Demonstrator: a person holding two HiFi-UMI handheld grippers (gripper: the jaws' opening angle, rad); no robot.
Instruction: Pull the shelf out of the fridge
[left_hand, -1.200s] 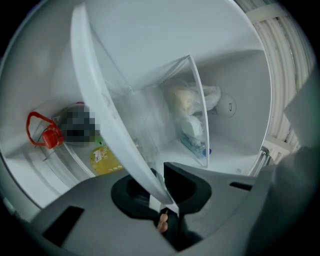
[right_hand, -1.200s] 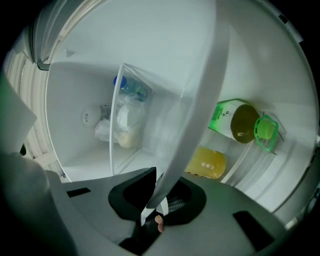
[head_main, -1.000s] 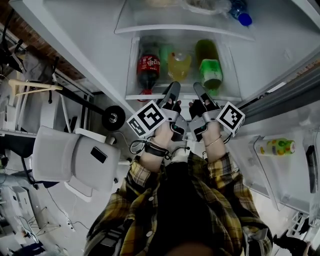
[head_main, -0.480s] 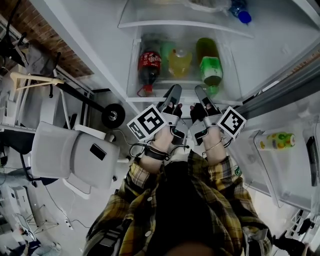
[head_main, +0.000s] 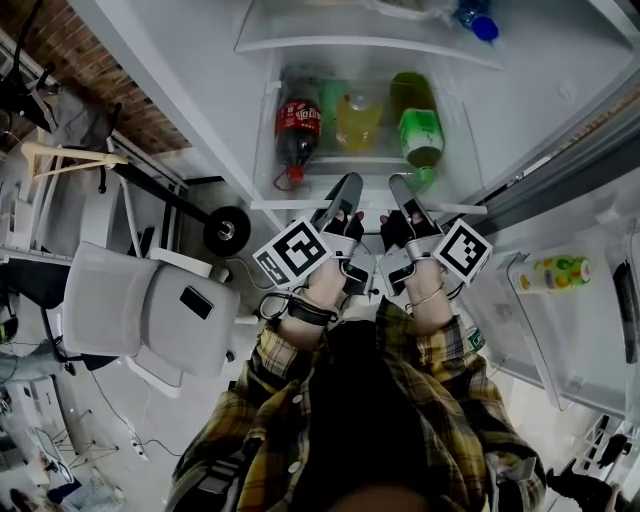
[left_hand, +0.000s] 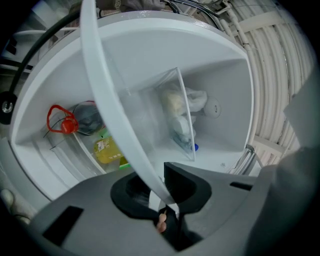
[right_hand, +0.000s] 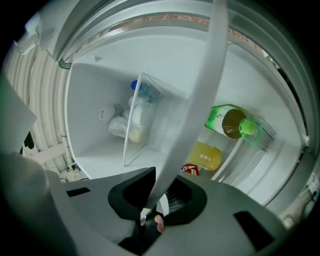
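The left gripper (head_main: 348, 186) pinches the white front edge of the shelf (head_main: 290, 204) just left of its middle. The right gripper (head_main: 398, 186) grips the same edge just beside it, likely so the shelf slides straight. Its jaws have just eased open slightly, the edge between them. The shelf sits in the fridge (head_main: 180, 90), over a cola bottle (head_main: 297, 130), a yellow drink bottle (head_main: 358, 120) and a green-labelled bottle (head_main: 420, 125).
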